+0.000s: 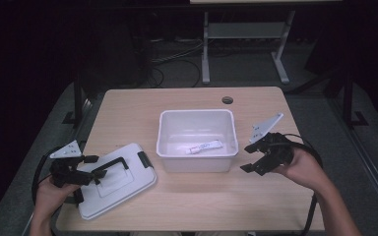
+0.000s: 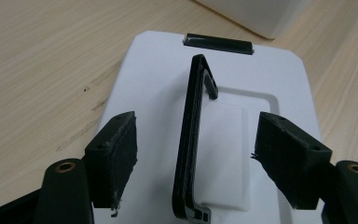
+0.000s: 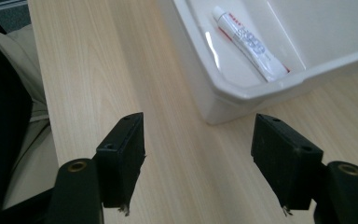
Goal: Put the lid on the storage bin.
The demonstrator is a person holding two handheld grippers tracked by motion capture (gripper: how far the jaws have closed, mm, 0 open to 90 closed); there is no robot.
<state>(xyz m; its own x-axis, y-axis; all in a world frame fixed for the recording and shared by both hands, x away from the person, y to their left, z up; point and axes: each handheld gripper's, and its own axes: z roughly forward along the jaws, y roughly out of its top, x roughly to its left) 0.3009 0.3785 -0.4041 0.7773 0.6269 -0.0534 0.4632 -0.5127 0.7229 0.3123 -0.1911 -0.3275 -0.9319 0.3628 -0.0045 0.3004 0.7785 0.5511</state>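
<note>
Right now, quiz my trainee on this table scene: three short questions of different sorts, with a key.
1. True or false: the tube lies inside the bin.
2. Multiple choice: what stands between the left gripper's fingers? A) the tube B) the lid's raised black handle C) the bin's rim
3. Fill in: the right gripper hovers beside the bin with its fingers ____ and nothing between them.

Key:
1. True.
2. B; the fingers stand clear of the handle on both sides.
3. Open.
</note>
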